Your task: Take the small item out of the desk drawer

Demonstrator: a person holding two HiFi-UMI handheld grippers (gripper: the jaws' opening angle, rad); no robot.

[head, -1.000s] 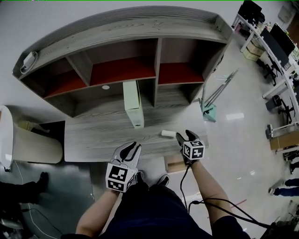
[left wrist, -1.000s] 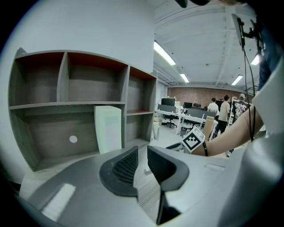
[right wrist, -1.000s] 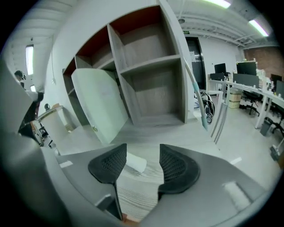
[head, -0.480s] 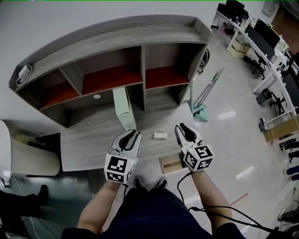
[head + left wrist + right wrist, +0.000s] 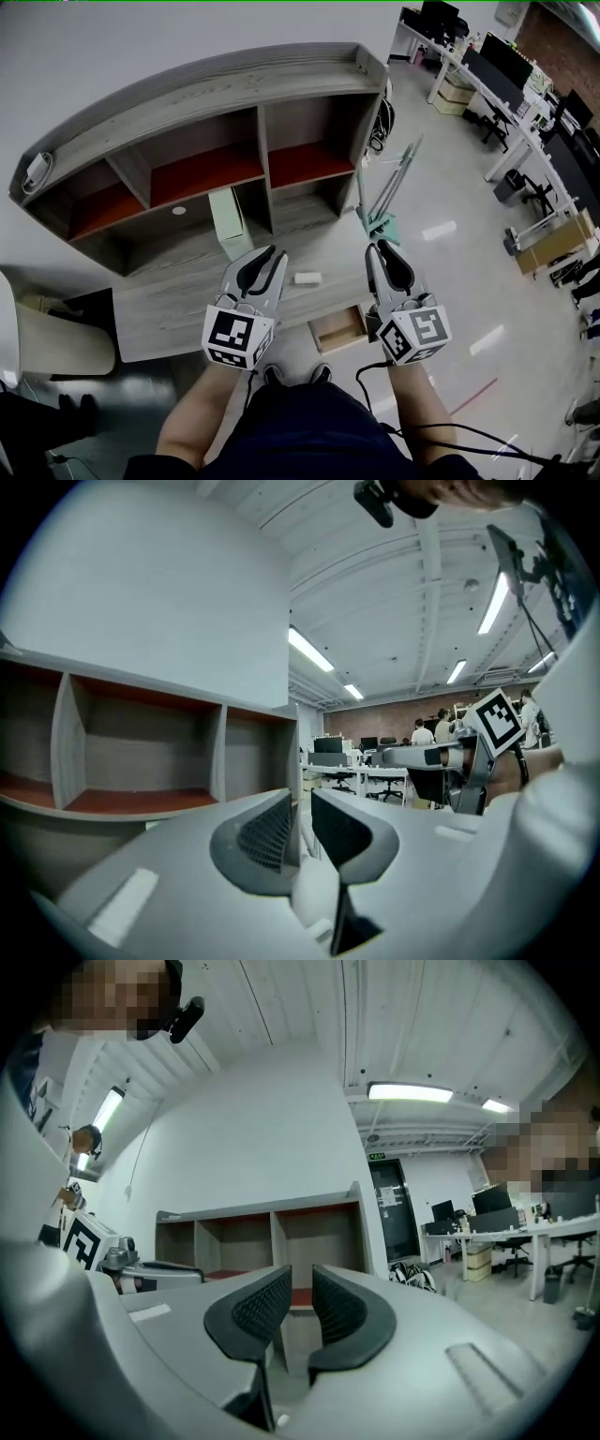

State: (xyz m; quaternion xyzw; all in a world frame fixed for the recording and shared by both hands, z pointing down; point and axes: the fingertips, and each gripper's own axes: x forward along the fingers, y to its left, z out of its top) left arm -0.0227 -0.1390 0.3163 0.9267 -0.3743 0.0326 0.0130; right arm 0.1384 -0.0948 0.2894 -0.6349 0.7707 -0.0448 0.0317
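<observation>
The small white item (image 5: 307,278) lies on the grey wooden desk (image 5: 178,305), near its front edge. Below that edge the drawer (image 5: 339,328) stands pulled out, and its pale wood inside looks bare. My left gripper (image 5: 267,253) hovers just left of the item, its jaws a narrow slit apart and empty (image 5: 301,803). My right gripper (image 5: 386,249) is raised to the right of the item, above the drawer. Its jaws are closing with nothing between them (image 5: 302,1279). Neither gripper touches the item.
A hutch with red-floored shelves (image 5: 202,164) rises at the back of the desk, with a pale green box (image 5: 228,220) upright before it. A green lamp stand (image 5: 380,202) leans at the desk's right end. A white chair (image 5: 42,337) stands left. Office desks (image 5: 506,84) fill the far right.
My right gripper has drawn away from the white item, which stays on the desk, and its jaws have narrowed. Both grippers have come up nearer the camera.
</observation>
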